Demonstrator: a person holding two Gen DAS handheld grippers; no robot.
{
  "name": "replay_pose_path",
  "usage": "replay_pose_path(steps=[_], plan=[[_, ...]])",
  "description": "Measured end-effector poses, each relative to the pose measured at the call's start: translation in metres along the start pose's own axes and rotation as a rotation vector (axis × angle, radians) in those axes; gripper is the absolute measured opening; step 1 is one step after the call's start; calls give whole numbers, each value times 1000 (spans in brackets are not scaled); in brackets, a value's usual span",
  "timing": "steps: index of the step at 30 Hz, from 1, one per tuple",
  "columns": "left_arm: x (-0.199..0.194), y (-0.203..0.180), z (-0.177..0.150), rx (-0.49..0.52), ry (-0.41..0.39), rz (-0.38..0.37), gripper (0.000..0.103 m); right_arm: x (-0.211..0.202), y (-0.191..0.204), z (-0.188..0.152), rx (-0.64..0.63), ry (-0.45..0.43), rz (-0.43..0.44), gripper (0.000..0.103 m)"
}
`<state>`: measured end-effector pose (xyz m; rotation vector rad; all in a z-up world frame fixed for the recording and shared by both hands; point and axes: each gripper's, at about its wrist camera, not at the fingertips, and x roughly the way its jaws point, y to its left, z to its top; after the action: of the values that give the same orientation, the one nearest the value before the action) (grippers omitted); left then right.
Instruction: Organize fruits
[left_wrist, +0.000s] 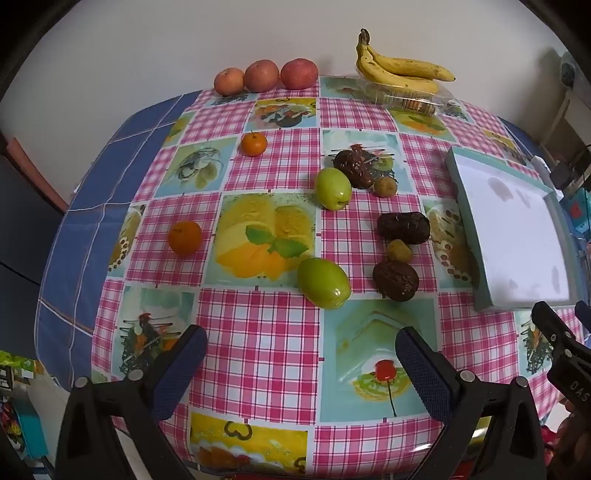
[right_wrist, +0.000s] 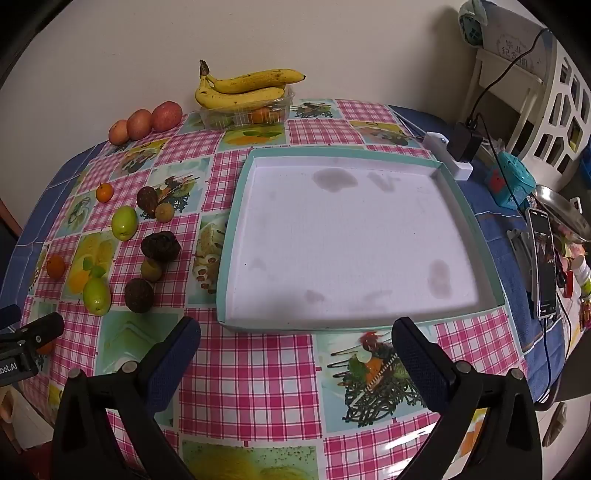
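The left gripper (left_wrist: 301, 363) hovers over the near edge of the checked tablecloth (left_wrist: 258, 332), jaws wide apart and holding nothing. The right gripper (right_wrist: 295, 354) does the same just before the tray (right_wrist: 476, 236), also gaping and empty. The tray's white floor is bare but stained. Left of the tray, loose fruit lies scattered: two green fruits (left_wrist: 324, 282), three dark brown ones (left_wrist: 395, 280), two small olive ones (left_wrist: 399, 251) and two tangerines (left_wrist: 184, 237). Farthest back, three apples (left_wrist: 262, 75) line the wall, and bananas (left_wrist: 399, 70) rest on a clear box (left_wrist: 406, 98).
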<state>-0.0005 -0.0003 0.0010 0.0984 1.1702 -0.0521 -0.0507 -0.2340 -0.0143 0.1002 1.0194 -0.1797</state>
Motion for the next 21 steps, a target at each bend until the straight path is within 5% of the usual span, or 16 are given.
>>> replay_pose_path(steps=[21], plan=[[1,0,1,-2,7,4,103,0,-1,0,4,5,6,103]])
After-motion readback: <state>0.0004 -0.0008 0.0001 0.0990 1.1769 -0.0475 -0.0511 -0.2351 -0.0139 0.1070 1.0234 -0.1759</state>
